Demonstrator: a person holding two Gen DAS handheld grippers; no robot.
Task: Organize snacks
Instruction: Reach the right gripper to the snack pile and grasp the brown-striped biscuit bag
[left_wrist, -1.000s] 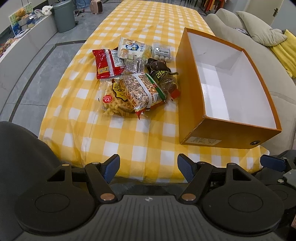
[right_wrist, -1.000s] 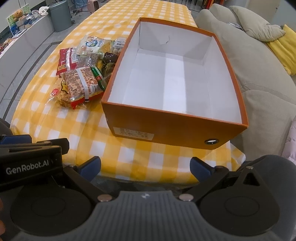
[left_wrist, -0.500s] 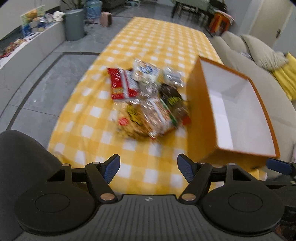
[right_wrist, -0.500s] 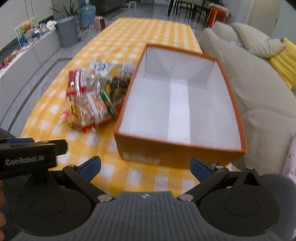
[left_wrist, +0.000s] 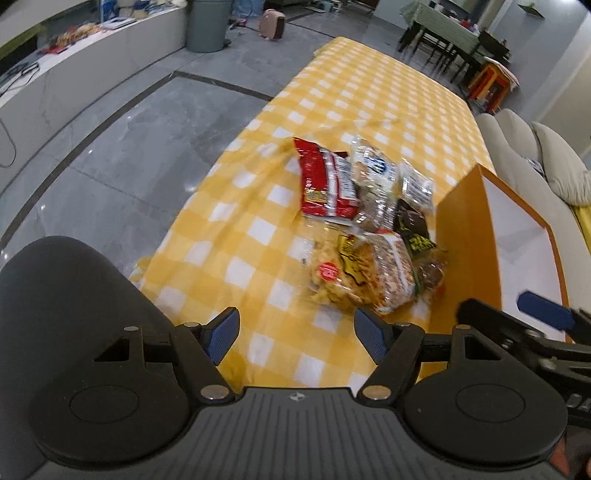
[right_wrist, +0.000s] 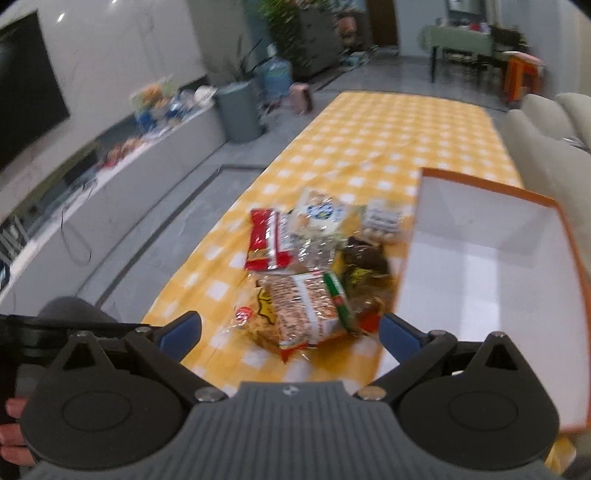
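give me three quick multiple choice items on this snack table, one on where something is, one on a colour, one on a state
1. Where does the snack pile lie relative to the orange box?
A. inside it
B. on the cloth beside it, on its left in the right wrist view
C. on the floor

2. What colour is the checked tablecloth?
A. yellow and white
B. blue and white
C. plain grey

3. What state is the left claw in?
A. shut on a red packet
B. shut with nothing in it
C. open with nothing between its fingers

Answers: 1 B, the packets rest on the cloth against the box's outer wall. 2 A, yellow and white squares cover the table. 3 C, the blue pads stand wide apart over bare cloth.
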